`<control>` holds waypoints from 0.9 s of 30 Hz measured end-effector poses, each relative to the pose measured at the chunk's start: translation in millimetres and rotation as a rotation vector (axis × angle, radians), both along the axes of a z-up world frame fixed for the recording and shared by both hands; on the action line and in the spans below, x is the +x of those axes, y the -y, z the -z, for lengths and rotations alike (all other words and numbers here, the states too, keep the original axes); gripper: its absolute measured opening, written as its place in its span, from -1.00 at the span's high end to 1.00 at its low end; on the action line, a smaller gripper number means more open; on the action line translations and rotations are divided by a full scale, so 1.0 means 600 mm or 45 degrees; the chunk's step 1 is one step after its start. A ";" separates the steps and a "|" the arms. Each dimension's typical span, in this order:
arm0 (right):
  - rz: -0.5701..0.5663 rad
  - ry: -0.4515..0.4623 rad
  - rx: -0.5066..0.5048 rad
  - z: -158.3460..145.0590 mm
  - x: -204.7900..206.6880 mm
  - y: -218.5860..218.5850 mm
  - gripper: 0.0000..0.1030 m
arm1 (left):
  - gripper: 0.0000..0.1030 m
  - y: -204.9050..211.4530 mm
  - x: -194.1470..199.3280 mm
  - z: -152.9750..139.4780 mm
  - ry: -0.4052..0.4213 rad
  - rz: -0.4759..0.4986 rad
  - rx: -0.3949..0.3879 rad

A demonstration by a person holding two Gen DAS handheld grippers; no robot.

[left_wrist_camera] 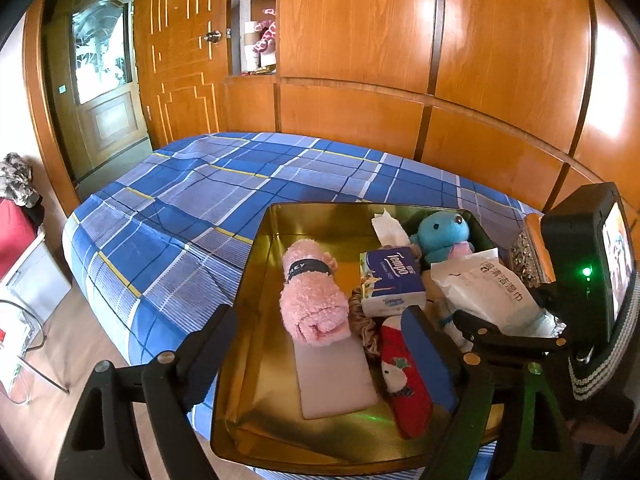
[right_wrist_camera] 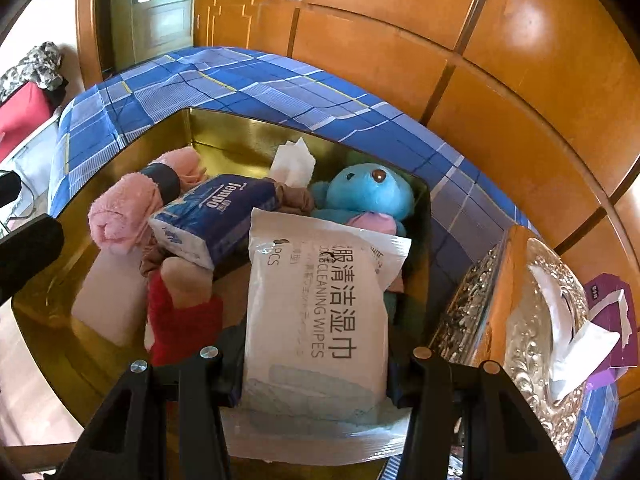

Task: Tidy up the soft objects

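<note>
White wipes pack (right_wrist_camera: 316, 312) gripped between right fingers (right_wrist_camera: 404, 380) over gold tray (right_wrist_camera: 224, 128); left fingers (left_wrist_camera: 208, 344) open.

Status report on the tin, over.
Right tongs shut on wipes pack, over gold tin. Left tongs open, empty. Tin holds pink towel, tissue pack, blue plush, red sock. Landing spot crowded.
</note>
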State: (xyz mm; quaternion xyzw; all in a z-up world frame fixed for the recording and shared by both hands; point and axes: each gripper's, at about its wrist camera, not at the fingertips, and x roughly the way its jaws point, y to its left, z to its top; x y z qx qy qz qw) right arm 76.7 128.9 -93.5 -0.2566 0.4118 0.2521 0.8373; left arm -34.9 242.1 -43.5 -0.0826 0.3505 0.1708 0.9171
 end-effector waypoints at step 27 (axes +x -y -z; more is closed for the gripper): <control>0.225 0.316 0.301 -0.092 -0.106 0.110 -0.52 | -0.99 0.026 -0.017 -0.027 0.087 -0.030 0.038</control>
